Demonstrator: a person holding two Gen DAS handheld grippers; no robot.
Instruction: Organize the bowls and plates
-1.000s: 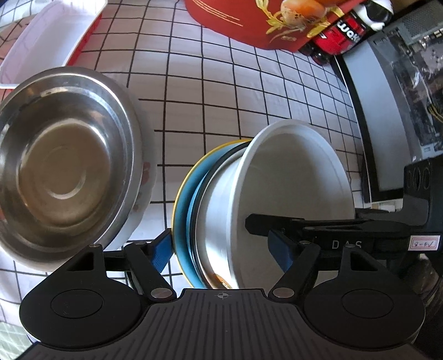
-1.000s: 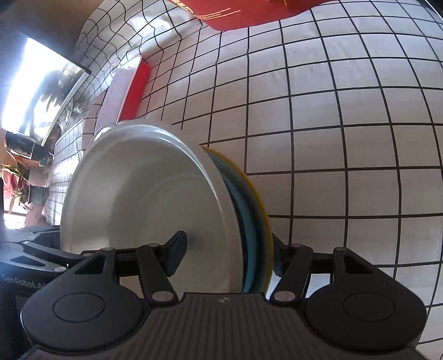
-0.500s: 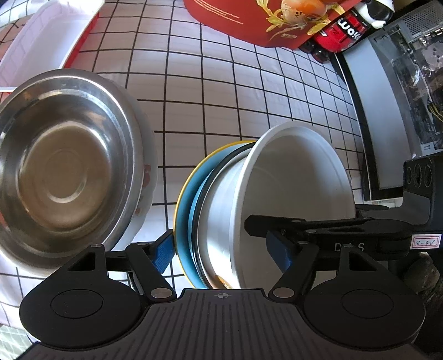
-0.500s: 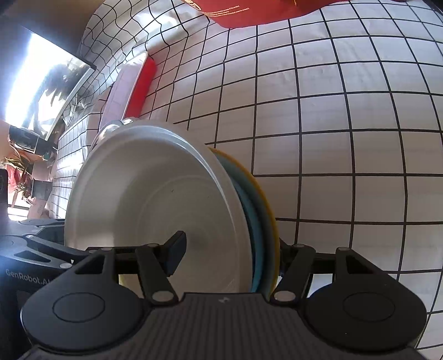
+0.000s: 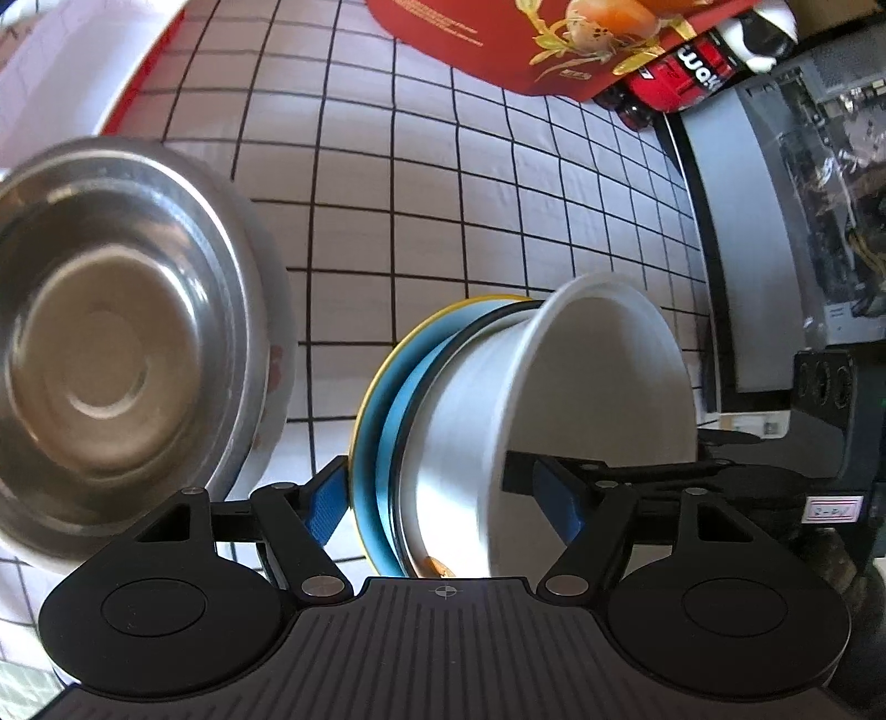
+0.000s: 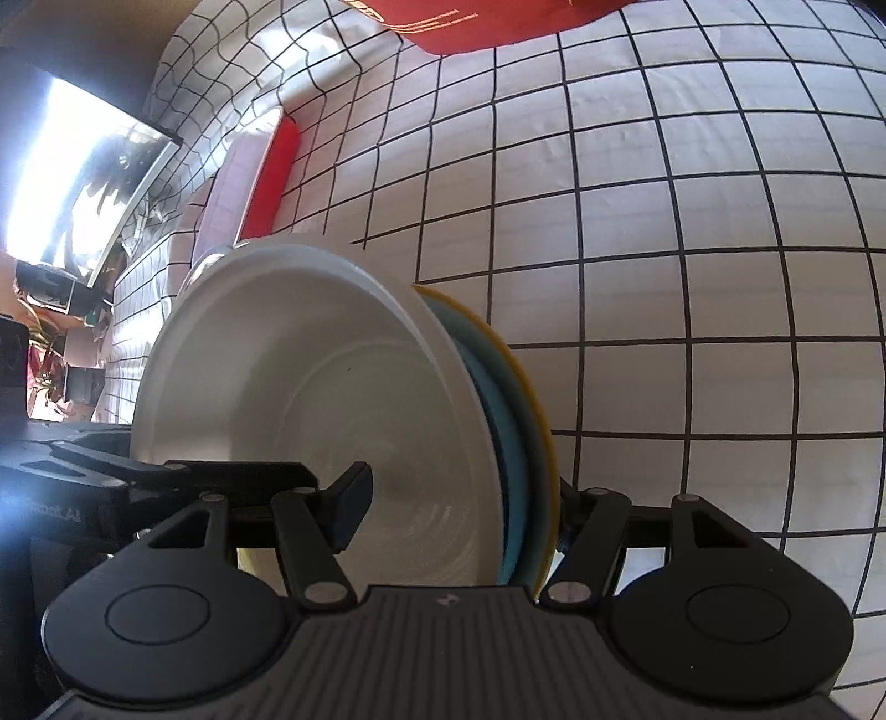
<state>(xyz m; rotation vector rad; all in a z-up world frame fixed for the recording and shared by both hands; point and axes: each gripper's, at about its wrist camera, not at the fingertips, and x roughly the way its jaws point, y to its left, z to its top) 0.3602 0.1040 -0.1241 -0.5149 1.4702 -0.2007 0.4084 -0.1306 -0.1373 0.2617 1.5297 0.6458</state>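
A stack of a white bowl (image 5: 587,387) on a blue plate (image 5: 398,421) and a yellow plate (image 5: 368,410) is held between both grippers, seen edge-on. My left gripper (image 5: 443,498) is shut on the stack, one finger under the yellow plate, the other inside the bowl. My right gripper (image 6: 459,504) is shut on the same stack (image 6: 343,399) from the opposite side. A steel bowl (image 5: 111,343) sits on the checked cloth to the left, resting on a white dish.
A red and white tray (image 5: 72,66) lies at the far left. A red box (image 5: 526,39) and dark bottles (image 5: 692,72) stand at the back. A computer case (image 5: 775,221) is on the right. Checked cloth (image 6: 664,277) covers the table.
Both grippers have carried the stack slightly; the steel bowl has shifted down and left in the left wrist view, and the stack now sits more central in the right wrist view.
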